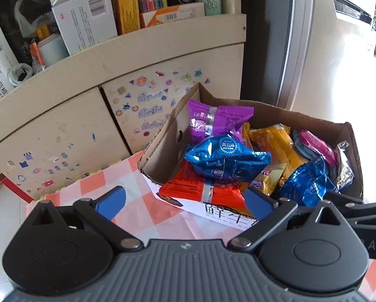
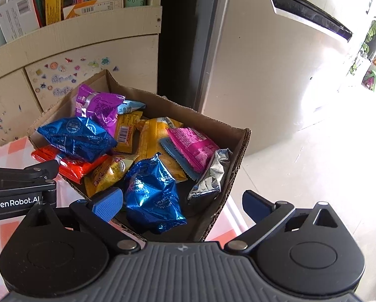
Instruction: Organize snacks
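Observation:
A cardboard box (image 1: 162, 136) (image 2: 235, 156) sits on a pink checked cloth (image 1: 142, 211) and holds several snack packets. In it lie a purple packet (image 1: 213, 123) (image 2: 99, 105), two blue foil packets (image 1: 228, 161) (image 2: 152, 191), an orange-red packet (image 1: 200, 188) (image 2: 69, 163), yellow packets (image 1: 276, 146) (image 2: 155, 136), a pink packet (image 2: 193, 146) and a silver one (image 2: 210, 173). My left gripper (image 1: 185, 203) is open and empty just before the box's near wall. My right gripper (image 2: 182, 203) is open and empty, over the box's near right corner above a blue packet.
A cream cabinet (image 1: 87, 105) with stickers stands behind the box, its top shelf full of cartons and books (image 1: 127, 2). A grey fridge (image 2: 250, 63) stands to the right. Pale floor (image 2: 301, 163) lies beyond the table edge.

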A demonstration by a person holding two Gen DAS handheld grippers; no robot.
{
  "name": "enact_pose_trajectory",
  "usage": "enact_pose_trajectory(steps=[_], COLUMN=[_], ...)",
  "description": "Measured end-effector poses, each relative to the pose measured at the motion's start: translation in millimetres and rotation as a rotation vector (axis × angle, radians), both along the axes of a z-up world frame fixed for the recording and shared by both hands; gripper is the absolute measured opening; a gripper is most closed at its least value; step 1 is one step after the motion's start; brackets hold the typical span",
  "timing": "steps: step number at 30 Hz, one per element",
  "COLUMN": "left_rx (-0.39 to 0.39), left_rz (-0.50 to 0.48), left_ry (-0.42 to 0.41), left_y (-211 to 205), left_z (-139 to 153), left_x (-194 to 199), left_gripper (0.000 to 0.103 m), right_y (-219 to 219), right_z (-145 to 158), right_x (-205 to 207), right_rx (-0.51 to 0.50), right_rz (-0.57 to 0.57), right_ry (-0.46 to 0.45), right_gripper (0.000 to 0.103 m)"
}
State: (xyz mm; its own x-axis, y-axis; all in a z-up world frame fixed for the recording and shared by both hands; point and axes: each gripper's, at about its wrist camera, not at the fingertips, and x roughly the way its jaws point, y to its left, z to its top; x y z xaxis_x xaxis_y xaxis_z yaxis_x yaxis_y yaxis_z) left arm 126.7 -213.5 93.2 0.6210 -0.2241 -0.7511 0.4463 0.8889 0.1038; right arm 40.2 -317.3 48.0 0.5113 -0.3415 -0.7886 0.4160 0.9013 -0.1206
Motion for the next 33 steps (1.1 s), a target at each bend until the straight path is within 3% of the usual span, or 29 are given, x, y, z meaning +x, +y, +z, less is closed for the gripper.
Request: enact_pose_trajectory(steps=[10,33], left_rx=[-0.015,-0.003], left_rz=[0.032,0.029], left_ry=[0.053,0.068], left_y=[5,1], left_z=[-8,-15], left_x=[6,9], left_gripper=[0.100,0.100], right_y=[4,2], right_z=[-3,-8], right_x=[3,5], right_rx=[-0.004,-0.008], right_rz=[-0.008,-0.027], right_ry=[0.011,0.025], right_gripper=[0.103,0.103])
